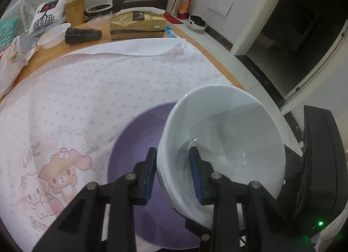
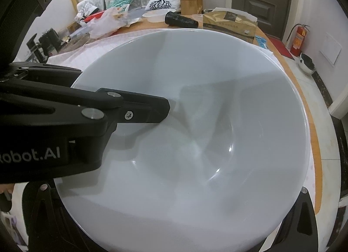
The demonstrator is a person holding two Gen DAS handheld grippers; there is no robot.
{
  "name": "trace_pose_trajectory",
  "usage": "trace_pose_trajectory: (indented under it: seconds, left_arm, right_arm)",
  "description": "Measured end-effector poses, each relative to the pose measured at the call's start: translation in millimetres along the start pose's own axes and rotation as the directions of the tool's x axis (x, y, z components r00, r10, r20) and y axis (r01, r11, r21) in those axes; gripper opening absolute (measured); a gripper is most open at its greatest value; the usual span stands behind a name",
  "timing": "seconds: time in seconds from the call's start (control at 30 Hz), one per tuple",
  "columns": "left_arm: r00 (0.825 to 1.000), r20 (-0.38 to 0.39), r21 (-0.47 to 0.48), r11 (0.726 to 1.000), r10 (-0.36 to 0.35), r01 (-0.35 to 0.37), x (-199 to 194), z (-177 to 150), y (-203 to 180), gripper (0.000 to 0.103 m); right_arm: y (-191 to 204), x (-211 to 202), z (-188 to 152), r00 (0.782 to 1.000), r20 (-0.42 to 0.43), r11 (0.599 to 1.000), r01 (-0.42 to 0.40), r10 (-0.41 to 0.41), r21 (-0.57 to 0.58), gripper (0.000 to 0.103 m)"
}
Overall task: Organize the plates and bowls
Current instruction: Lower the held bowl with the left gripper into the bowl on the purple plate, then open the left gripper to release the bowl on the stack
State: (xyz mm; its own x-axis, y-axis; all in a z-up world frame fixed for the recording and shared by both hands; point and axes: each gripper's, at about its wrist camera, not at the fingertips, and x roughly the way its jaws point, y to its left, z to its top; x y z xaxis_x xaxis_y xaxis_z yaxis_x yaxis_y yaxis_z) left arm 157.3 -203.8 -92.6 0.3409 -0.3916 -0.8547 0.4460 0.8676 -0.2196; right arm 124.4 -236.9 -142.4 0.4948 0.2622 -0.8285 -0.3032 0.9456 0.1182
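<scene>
A white ceramic bowl (image 1: 228, 125) hangs tilted over a purple bowl (image 1: 132, 143) that sits on the pink printed cloth (image 1: 97, 91). My left gripper (image 1: 173, 153) is shut on the white bowl's near rim, one blue pad outside the wall and one inside. In the right wrist view the white bowl (image 2: 217, 99) fills the frame, and the left gripper's finger (image 2: 150, 110) reaches in from the left. The right gripper's housing (image 1: 317, 165) sits close by on the right. Its linkage arms (image 2: 42, 199) spread wide under the bowl, which hides its fingertips.
At the table's far end lie a gold tissue box (image 1: 137, 26), a black rolled object (image 1: 83, 35), a clear plastic bowl (image 1: 54, 34) and plastic bags (image 1: 10, 64). The wooden table edge (image 1: 217, 56) curves along the right, with tiled floor and a fire extinguisher (image 1: 183, 5) beyond.
</scene>
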Motion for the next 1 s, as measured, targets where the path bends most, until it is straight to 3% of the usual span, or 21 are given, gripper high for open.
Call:
trace_pose_trajectory:
  seconds: [1.0]
  left_arm:
    - [0.999, -0.008, 0.031, 0.998, 0.052, -0.052, -10.1, -4.5, -3.0, 0.026]
  right_arm:
    - [1.0, 2.5, -2.6, 1.0, -0.014, 1.0, -0.023, 0.023, -0.009, 0.101]
